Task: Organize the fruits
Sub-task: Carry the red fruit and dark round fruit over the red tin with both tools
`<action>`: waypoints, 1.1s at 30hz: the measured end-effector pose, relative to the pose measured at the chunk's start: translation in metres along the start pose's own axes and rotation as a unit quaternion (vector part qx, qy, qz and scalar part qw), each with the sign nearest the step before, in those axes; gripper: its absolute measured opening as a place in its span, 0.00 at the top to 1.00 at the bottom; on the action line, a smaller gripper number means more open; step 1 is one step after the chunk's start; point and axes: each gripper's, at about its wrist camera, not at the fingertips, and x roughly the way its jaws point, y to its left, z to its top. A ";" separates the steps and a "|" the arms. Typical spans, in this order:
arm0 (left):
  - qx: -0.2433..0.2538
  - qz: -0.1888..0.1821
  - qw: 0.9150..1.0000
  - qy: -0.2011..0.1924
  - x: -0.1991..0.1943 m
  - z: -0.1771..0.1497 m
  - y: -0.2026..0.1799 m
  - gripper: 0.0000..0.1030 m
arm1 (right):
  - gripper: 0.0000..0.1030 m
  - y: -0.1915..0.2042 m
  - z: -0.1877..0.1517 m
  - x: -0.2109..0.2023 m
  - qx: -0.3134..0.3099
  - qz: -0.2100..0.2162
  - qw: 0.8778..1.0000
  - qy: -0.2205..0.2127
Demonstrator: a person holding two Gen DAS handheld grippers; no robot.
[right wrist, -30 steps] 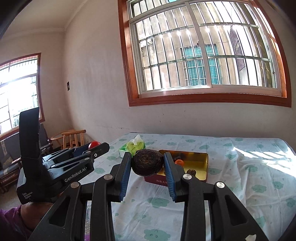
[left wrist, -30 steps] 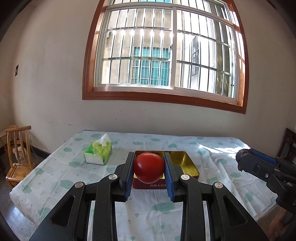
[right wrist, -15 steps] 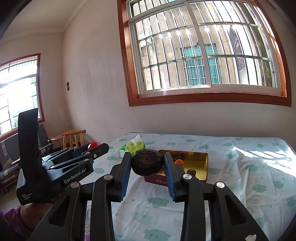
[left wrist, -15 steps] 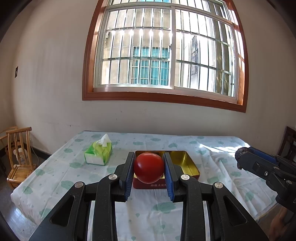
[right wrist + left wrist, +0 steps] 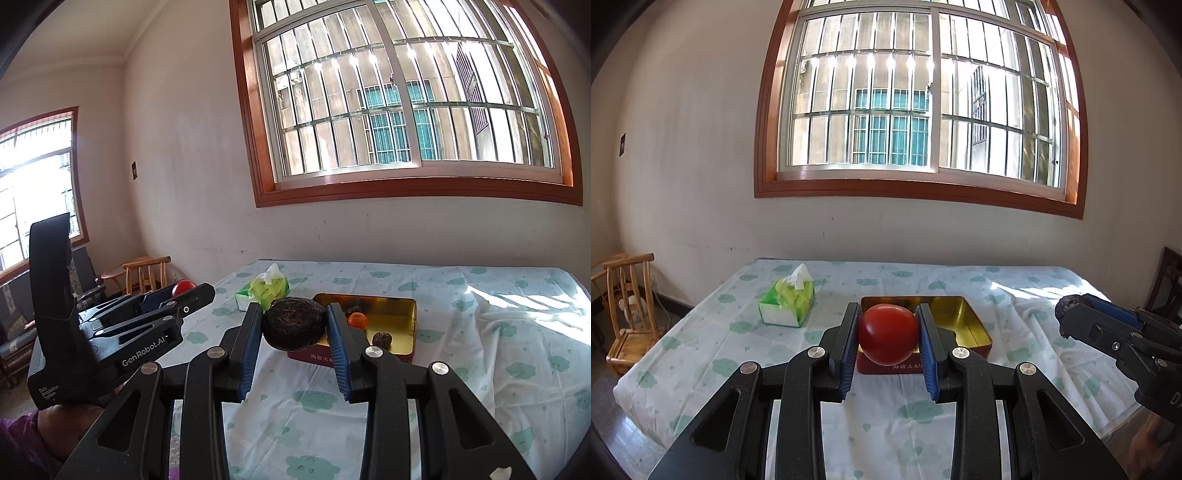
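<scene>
"GenRobot.AI" on the left gripper [image 5: 192, 291] (red tin's [image 5: 314, 357] characters illegible)

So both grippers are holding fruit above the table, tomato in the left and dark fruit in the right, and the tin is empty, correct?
Not quite: the tin is not empty. The right wrist view shows a small orange fruit and small dark fruits in it. The rest holds: left gripper holds the tomato, right gripper the dark fruit.
</scene>
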 end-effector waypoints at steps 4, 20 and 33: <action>0.001 0.001 1.000 0.006 0.006 0.000 0.000 0.70 | 0.68 -0.001 0.001 0.005 0.002 0.001 1.000 0.005; 0.010 0.008 0.999 0.029 0.040 0.003 -0.005 0.70 | 0.68 -0.018 0.008 0.029 0.016 0.009 1.000 0.015; 0.014 0.012 0.999 0.050 0.085 0.010 -0.007 0.70 | 0.68 -0.036 0.014 0.057 0.029 0.011 0.999 0.024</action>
